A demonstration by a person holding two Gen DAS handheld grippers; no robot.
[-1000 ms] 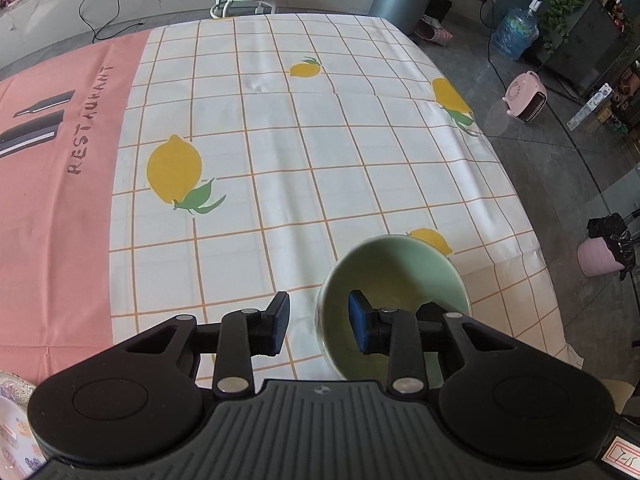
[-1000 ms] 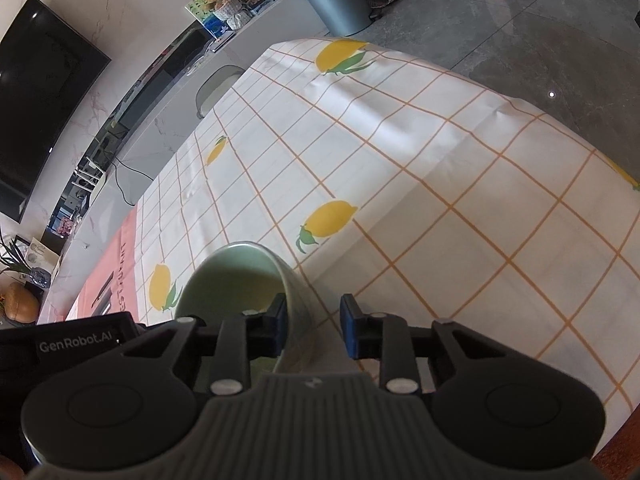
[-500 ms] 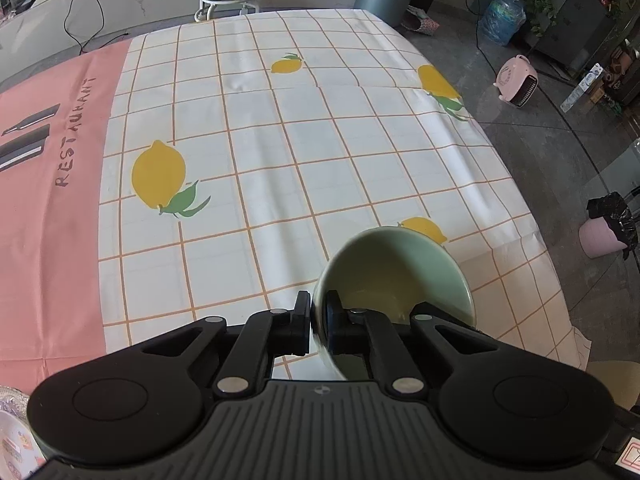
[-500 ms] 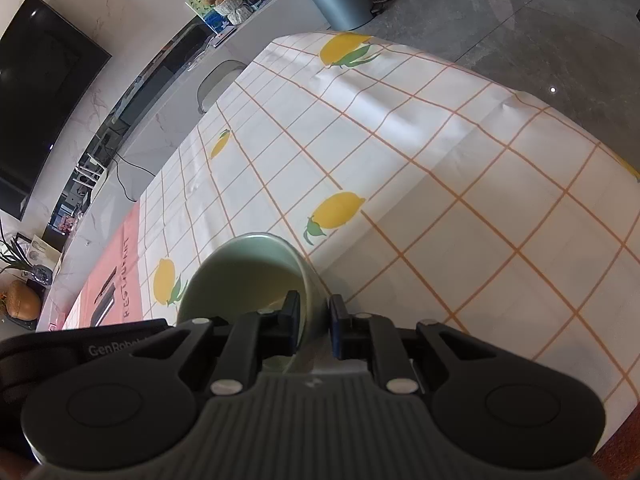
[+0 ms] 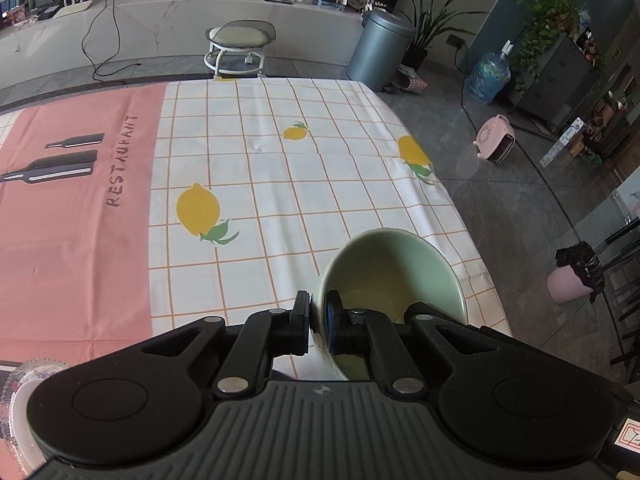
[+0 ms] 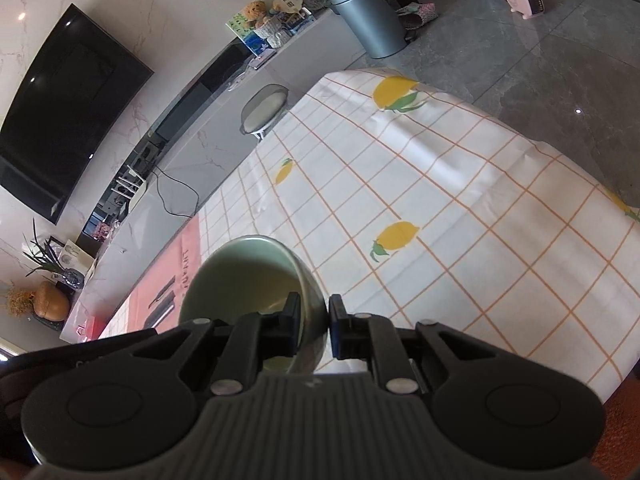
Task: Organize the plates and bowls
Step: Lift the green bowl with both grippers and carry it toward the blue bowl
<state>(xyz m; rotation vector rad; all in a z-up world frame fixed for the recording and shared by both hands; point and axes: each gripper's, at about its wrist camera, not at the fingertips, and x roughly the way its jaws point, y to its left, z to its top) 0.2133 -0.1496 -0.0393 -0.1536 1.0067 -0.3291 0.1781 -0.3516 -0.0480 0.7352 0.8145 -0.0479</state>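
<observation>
Two grippers pinch green ceramic bowls above the lemon-print tablecloth.

Lower centre of the left wrist view, the left gripper (image 5: 318, 322) clamps the near rim of a glossy pale-green bowl (image 5: 400, 268), nothing visible inside. Lower centre of the right wrist view, the right gripper (image 6: 314, 320) nips the wall of a green bowl (image 6: 240, 272) over the checked tablecloth (image 6: 460, 208).

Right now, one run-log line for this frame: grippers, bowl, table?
left gripper: shut on green bowl rim | right gripper: shut on opposite rim | bowl: tilted, looks lifted | tablecloth: lemon check | patterned plate: left edge
</observation>
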